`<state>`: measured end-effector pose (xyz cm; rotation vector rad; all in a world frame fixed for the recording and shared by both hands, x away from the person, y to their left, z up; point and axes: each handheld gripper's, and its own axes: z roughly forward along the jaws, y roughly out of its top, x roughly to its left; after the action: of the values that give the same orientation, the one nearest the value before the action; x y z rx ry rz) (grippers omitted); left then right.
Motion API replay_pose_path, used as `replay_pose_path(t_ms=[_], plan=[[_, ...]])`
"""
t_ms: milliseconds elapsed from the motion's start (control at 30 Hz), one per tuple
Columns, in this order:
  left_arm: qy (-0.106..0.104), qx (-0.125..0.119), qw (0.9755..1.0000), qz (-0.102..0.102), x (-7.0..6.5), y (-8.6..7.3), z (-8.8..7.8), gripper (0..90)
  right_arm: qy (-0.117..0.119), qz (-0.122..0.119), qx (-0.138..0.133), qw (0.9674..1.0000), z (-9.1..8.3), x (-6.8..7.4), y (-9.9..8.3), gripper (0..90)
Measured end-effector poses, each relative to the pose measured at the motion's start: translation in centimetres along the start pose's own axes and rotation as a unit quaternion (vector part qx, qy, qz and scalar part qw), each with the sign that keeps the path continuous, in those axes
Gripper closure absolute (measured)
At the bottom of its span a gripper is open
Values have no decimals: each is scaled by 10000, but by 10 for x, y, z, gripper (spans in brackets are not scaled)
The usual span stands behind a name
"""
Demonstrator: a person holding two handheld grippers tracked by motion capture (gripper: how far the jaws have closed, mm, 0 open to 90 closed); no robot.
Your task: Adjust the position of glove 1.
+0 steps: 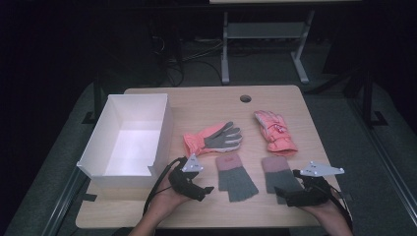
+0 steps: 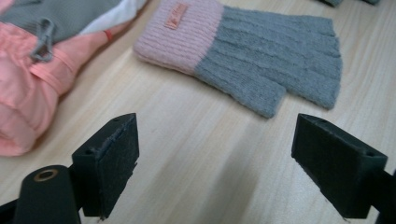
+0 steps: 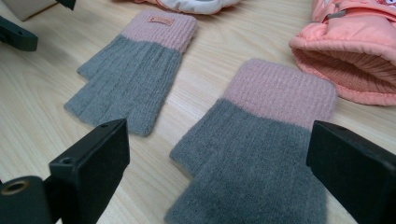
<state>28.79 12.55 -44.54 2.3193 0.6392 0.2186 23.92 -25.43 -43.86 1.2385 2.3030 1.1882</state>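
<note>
The small tag on the left knit glove [image 2: 243, 46] carries writing too small to read, and the right knit glove [image 3: 254, 144] is cut off at the bottom edge of the right gripper view. The left gripper [image 2: 215, 158] hovers low over bare table [image 1: 206, 98], jaws wide apart, its glove just beyond the fingertips. The right gripper [image 3: 219, 172], jaws apart, straddles its glove without pressing it.

The high view is looking down over the pale wooden table [image 1: 206, 101]. Both gripper views are skimming it closely, sharing the grey-and-pink knitted fingerless glove [image 2: 261, 51] [image 3: 133, 70] [image 1: 235, 176].
</note>
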Motion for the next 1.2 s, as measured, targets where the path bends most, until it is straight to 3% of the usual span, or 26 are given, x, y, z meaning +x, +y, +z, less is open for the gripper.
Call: replay_pose_path(t_ms=[200,300,333,400,433,500,533,633,667,700,733,767,867,1000,1200], plan=[[-46,-22,10000,-82,2,3,-3,270,73,-50,-21,10000,1,-1,0,82],[-39,-97,9998,-176,3,7,-5,408,206,-63,-14,9998,3,-1,-1,142],[-63,-106,9997,-202,5,9,-5,438,253,-77,-13,9996,4,-1,0,205],[-115,-102,9997,-183,5,11,-5,522,279,-90,-9,9996,5,0,1,221],[-132,-95,9997,-175,4,12,-5,544,301,-118,-25,9995,3,4,3,287],[-136,-56,9999,-83,3,14,-5,617,297,-139,-49,9994,3,6,4,305],[-143,-8,9999,-17,2,17,-5,632,299,-239,-71,9992,2,10,5,379],[-215,18,9998,5,2,19,-3,702,252,-314,-63,9992,3,13,6,464],[-227,22,9997,35,2,20,-2,767,257,-315,-48,9992,6,14,7,535],[-287,44,9996,56,3,22,-1,767,257,-315,-48,9992,6,14,7,535],[-347,19,9994,57,3,26,1,807,264,-355,-65,9990,7,15,8,612],[-347,19,9994,57,3,26,1,838,264,-355,-65,9990,7,15,8,612],[-439,13,9990,127,3,33,4,892,379,-373,-56,9986,11,15,11,717],[-508,131,9984,205,4,44,12,897,637,-487,-5,9968,18,22,15,890],[-467,111,9983,317,6,56,19,897,834,-637,182,9943,29,34,19,900]])
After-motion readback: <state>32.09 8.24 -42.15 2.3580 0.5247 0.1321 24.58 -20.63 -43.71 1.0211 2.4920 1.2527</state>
